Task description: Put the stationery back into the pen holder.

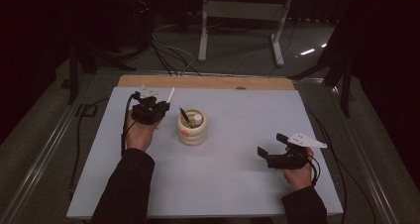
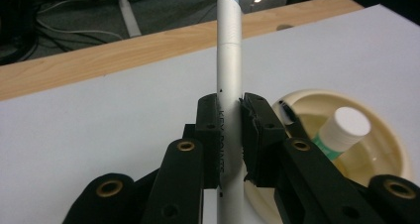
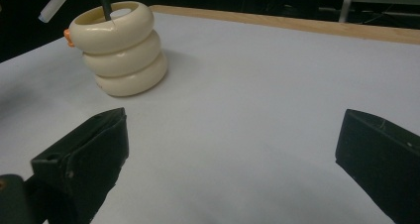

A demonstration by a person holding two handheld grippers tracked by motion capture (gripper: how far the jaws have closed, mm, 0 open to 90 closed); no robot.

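Note:
A cream holder (image 1: 192,128) made of three stacked rings stands mid-table with a dark pen (image 1: 184,116) and a white-capped item (image 1: 197,118) in it. My left gripper (image 1: 159,106) sits just left of the holder, shut on a white marker (image 1: 170,95) that sticks out past the jaws. In the left gripper view the pads clamp the white marker (image 2: 229,60) with the holder (image 2: 384,135) at lower right. My right gripper (image 1: 270,145) rests open near the table's right front, nothing between its jaws. The right gripper view has the holder (image 3: 121,50) at far left.
The white table top (image 1: 237,149) has a wooden strip (image 1: 205,82) along its far edge. Cables trail from both grippers off the table sides. A metal frame stand (image 1: 242,21) and cords lie on the floor beyond.

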